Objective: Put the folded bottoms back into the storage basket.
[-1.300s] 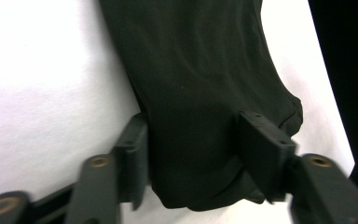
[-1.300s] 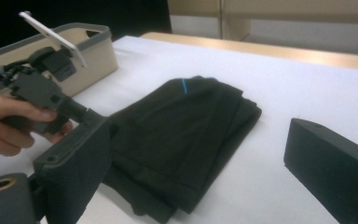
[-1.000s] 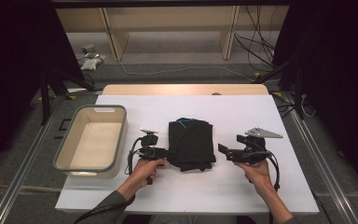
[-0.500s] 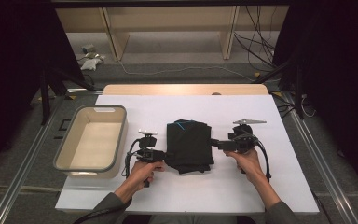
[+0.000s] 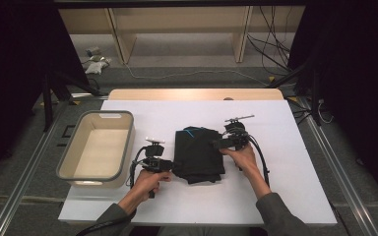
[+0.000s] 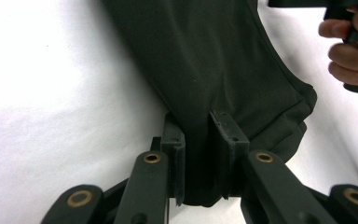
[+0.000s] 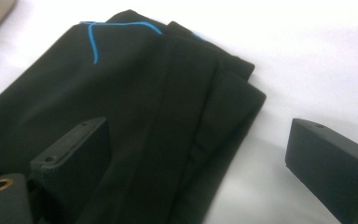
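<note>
So the folded black fabric garment with thin blue stitching [image 5: 198,153] is lying flat in the middle of the white table [image 5: 285,196], just right of the empty beige plastic bin [image 5: 98,145]. The left claw [image 6: 204,158] is pinched down on the near-left edge of the garment, cloth bunched up between its pads; its jaws have eased apart a hair just now, but the fabric is clearly clamped. The right claw [image 7: 196,163] is spread wide with nothing in it: one jaw sits over the cloth, the other hangs off past the edge over bare table.

My guess is the step here is getting a second grip so the whole stack can be lifted, probably into the bin. To do it well, I'd slide that outer jaw under all the layers at the right edge before closing, not just the top fold. Then lift both sides together and level, or the folds will slump open.
</note>
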The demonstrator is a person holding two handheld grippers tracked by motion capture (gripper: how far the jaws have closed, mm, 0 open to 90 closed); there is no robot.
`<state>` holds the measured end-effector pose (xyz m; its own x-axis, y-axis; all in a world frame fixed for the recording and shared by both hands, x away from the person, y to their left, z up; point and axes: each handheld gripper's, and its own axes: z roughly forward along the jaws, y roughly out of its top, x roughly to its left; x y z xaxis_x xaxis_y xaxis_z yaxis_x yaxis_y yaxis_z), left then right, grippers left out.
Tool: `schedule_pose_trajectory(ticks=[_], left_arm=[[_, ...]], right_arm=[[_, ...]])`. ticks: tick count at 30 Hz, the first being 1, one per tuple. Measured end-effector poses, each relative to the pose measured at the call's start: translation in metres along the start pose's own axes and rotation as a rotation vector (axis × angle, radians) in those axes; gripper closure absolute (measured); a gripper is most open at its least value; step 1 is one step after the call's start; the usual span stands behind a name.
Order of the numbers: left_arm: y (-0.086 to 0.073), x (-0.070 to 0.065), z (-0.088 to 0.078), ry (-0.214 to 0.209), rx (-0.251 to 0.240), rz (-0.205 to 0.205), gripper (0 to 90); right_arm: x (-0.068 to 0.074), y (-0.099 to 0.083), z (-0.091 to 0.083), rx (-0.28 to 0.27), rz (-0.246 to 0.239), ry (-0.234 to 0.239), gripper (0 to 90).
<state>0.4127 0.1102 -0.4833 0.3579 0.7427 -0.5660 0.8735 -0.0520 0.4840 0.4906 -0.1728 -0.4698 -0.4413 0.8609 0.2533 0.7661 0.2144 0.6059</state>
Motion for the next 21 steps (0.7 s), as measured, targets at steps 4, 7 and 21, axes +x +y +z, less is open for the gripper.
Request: schedule_pose_trajectory(ticks=[4, 7, 21], left_arm=[[0.000, 0.000, 0.000, 0.006, 0.001, 0.001, 74.5], [0.000, 0.001, -0.001, 0.009, 0.002, 0.005, 71.9], [0.000, 0.003, 0.000, 0.006, 0.002, -0.002, 79.6]], right_arm=[[0.001, 0.006, 0.008, 0.019, 0.008, -0.008, 8.0], [0.004, 0.009, 0.021, 0.071, 0.014, -0.009, 6.9], [0.012, 0.018, 0.023, 0.127, 0.089, -0.053, 35.2]])
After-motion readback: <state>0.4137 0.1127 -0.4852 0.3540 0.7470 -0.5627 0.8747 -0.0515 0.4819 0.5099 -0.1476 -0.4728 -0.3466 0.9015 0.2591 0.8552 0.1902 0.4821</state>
